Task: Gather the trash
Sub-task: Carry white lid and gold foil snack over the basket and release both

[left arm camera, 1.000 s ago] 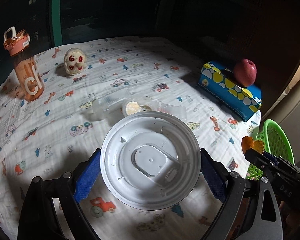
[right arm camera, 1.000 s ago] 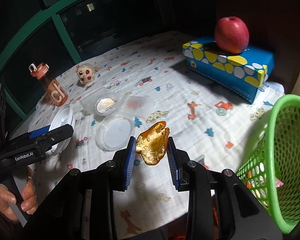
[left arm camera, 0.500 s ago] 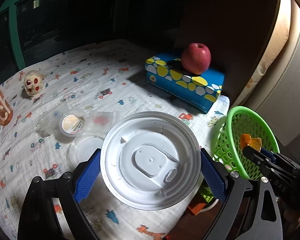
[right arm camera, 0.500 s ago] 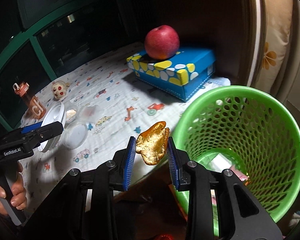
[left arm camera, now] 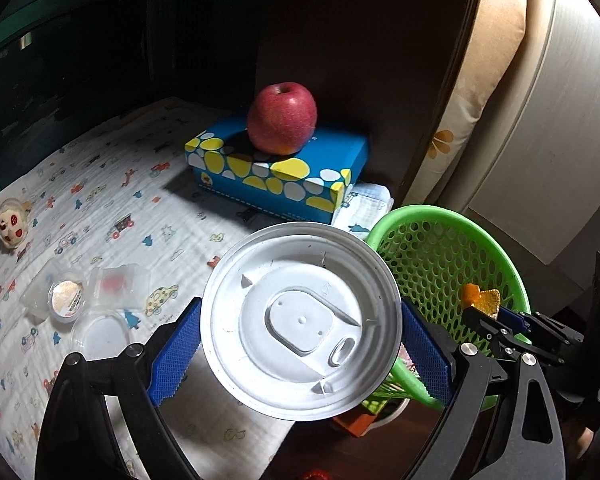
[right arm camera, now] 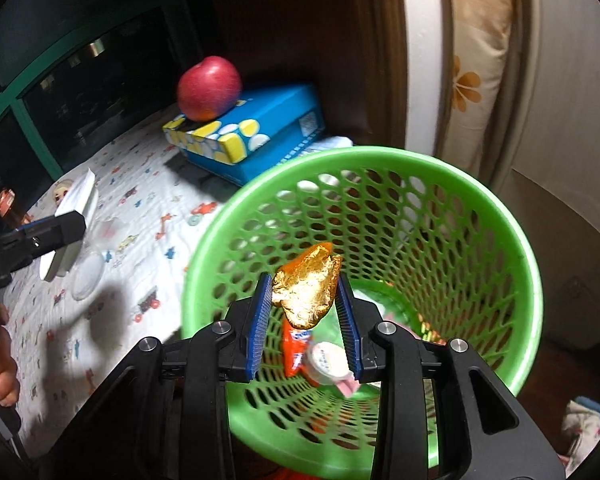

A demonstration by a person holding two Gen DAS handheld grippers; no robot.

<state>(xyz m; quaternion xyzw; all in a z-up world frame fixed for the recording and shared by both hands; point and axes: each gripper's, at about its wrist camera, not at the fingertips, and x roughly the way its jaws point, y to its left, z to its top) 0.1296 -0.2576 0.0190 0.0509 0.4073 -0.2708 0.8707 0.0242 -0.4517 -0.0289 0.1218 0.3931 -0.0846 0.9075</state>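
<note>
Orange peel (right arm camera: 306,290) clenched between right claw (right arm camera: 304,322) pads, above green basket (right arm camera: 516,240).

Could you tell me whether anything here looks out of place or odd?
Only mildly: a red apple sits on top of the blue tissue box, an unusual perch where it could roll off. Nothing looks spilled or damaged.

An apple (left arm camera: 281,118) rested on a blue tissue box (left arm camera: 284,172) with yellow and white spots, at the far edge of the tabletop. A white cloth (left arm camera: 100,208) printed with small vehicles covered the tabletop. A small monkey toy (left arm camera: 13,223) lay at the cloth's left side. A cream pillow (left arm camera: 472,92) with an orange flower stood upright behind the box, to the right.
</note>
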